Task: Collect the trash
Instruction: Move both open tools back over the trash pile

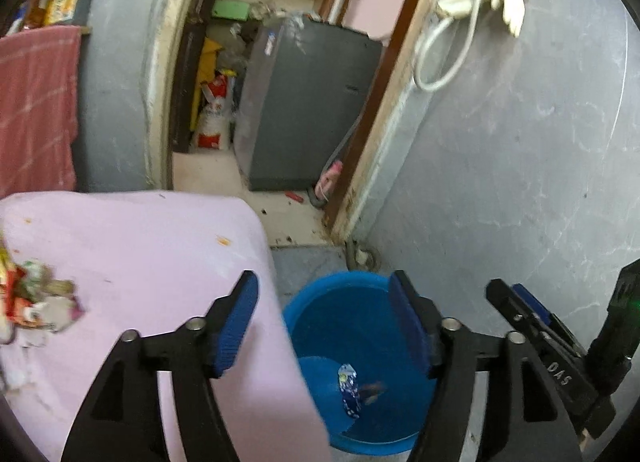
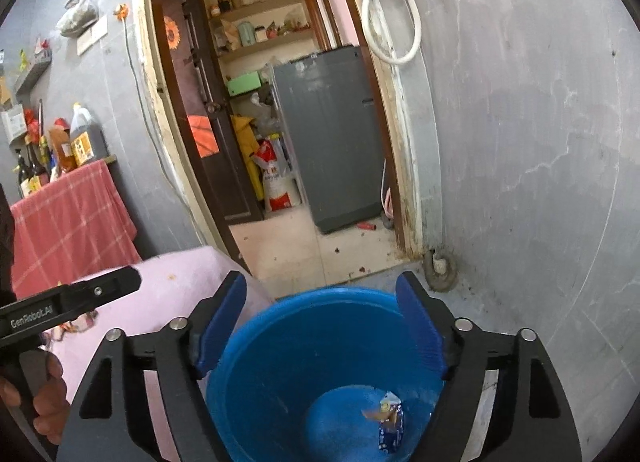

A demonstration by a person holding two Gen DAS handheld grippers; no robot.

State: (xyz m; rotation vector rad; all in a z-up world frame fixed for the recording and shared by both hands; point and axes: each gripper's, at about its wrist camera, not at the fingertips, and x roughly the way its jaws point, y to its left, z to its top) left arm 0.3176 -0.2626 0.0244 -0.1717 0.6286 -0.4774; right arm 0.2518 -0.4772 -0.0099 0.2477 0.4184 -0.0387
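Observation:
A blue bucket (image 1: 320,322) stands on the floor beside a pink-covered table (image 1: 152,262). A blue and white wrapper (image 1: 349,390) and a small brown scrap (image 1: 374,387) lie at its bottom; both show in the right wrist view too, the wrapper (image 2: 390,428) and the scrap (image 2: 378,414). A pile of crumpled wrappers (image 1: 32,302) lies at the table's left edge. My left gripper (image 1: 324,326) is open and empty over the table corner and bucket. My right gripper (image 2: 320,326) is open and empty above the bucket (image 2: 288,358). It also shows in the left wrist view (image 1: 520,302).
A grey wall (image 1: 520,142) rises right of the bucket. A doorway behind leads to a room with a grey appliance (image 1: 308,102) and sacks (image 1: 212,118). A red checked cloth (image 1: 36,110) hangs at left under bottles (image 2: 80,138). A hose (image 2: 392,14) hangs on the wall.

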